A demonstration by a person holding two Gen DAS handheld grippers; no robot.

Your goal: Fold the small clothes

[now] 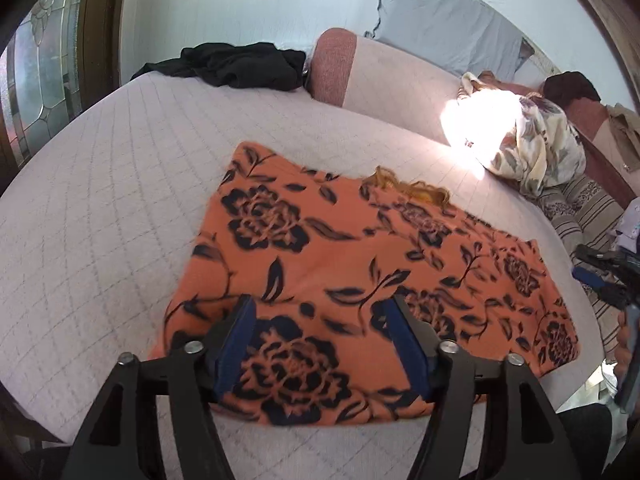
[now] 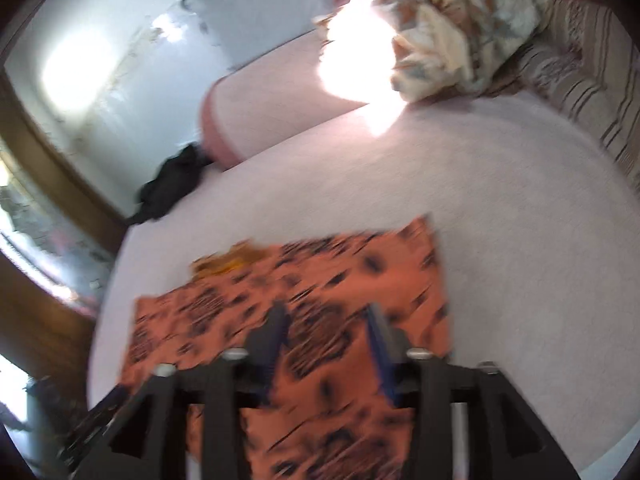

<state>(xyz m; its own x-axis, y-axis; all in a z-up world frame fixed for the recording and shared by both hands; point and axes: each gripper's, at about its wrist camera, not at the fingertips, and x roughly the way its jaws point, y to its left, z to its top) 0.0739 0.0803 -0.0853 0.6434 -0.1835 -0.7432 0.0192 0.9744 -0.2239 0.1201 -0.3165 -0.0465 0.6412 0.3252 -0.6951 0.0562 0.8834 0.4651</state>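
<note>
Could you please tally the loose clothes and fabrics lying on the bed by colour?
Orange with dark flowers: 1, the orange garment, lying flat
Black: 1, the black garment, crumpled
Cream floral: 1, the cream floral fabric, bunched
Total: 3

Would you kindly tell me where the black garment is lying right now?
The black garment lies crumpled at the bed's far left edge in the left wrist view, against the end of the pink bolster, well beyond the orange floral cloth.

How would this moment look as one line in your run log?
step: folding | orange floral garment: flat on bed | left gripper: open above it | right gripper: open above it
</note>
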